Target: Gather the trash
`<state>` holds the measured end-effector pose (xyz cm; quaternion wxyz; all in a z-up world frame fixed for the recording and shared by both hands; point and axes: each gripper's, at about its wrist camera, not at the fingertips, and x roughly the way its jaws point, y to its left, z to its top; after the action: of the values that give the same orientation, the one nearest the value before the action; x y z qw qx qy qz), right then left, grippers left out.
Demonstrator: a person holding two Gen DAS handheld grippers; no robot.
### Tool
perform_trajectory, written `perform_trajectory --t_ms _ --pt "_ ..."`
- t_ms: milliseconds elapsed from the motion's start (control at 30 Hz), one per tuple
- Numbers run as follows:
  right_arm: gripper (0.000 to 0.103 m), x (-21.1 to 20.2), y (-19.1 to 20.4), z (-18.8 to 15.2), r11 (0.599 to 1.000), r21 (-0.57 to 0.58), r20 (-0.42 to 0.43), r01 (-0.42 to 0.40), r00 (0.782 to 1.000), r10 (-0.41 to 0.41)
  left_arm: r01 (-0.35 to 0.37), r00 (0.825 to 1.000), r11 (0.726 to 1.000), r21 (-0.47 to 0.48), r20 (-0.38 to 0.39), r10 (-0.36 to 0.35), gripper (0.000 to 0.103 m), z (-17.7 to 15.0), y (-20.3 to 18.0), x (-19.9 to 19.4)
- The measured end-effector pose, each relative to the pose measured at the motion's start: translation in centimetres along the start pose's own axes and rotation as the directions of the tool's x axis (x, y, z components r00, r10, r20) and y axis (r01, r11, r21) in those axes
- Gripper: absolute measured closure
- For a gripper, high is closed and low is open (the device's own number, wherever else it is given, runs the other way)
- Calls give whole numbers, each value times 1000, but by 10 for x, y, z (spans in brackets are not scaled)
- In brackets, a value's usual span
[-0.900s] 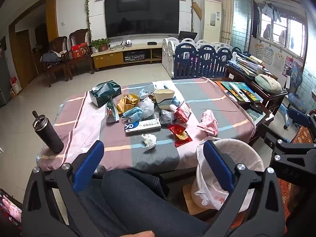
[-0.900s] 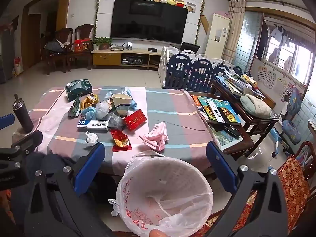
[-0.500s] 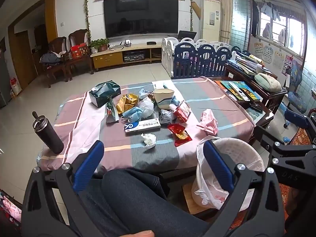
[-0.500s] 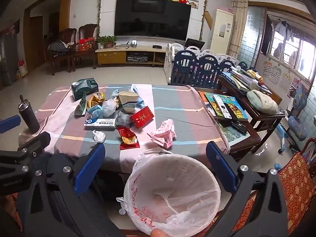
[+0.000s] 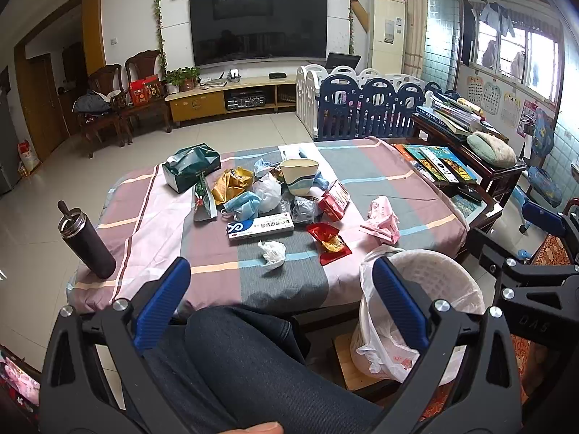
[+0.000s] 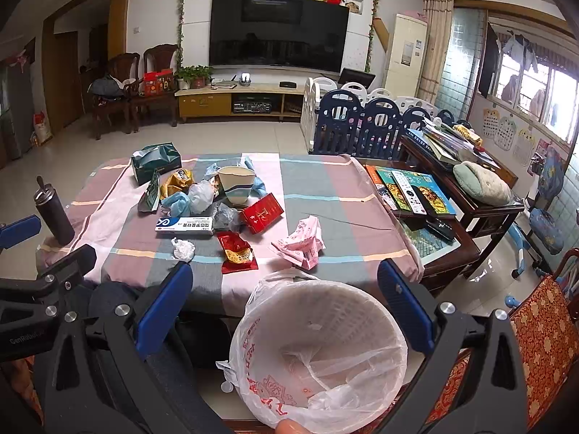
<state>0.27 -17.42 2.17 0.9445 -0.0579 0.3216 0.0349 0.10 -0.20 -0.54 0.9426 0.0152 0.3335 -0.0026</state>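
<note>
Several scraps litter the striped tablecloth (image 6: 325, 184) of a living-room table, among them a long medicine box (image 6: 184, 225) lying crosswise beside what looks like crumpled tissue (image 6: 182, 249), near the lined wastebasket (image 6: 318, 329), while the left gripper (image 5: 280, 307) and right gripper (image 6: 284, 311) hang wide apart, empty.

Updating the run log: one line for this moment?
left gripper: open, empty | right gripper: open, over lined bin | crumpled tissue, red wrapper: on table

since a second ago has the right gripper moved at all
Yes. In the right wrist view the trash bin and table sit further right, so the right gripper swung slightly left.
</note>
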Motion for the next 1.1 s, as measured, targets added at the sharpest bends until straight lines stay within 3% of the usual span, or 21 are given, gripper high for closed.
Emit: perform_trajectory --t_ms 933,967,1100 --pt "3 7 1 -22 1000 26 -15 1 1000 -1 2 1000 1000 3 -4 -2 3 -5 -5 0" --pt "3 7 -7 -7 1000 30 -19 0 1000 0 2 1000 1000 5 -5 -2 3 -7 -7 -1" --pt "3 7 -7 -9 999 34 -21 0 1000 1 4 1000 1000 7 -8 -4 3 -11 -11 1"
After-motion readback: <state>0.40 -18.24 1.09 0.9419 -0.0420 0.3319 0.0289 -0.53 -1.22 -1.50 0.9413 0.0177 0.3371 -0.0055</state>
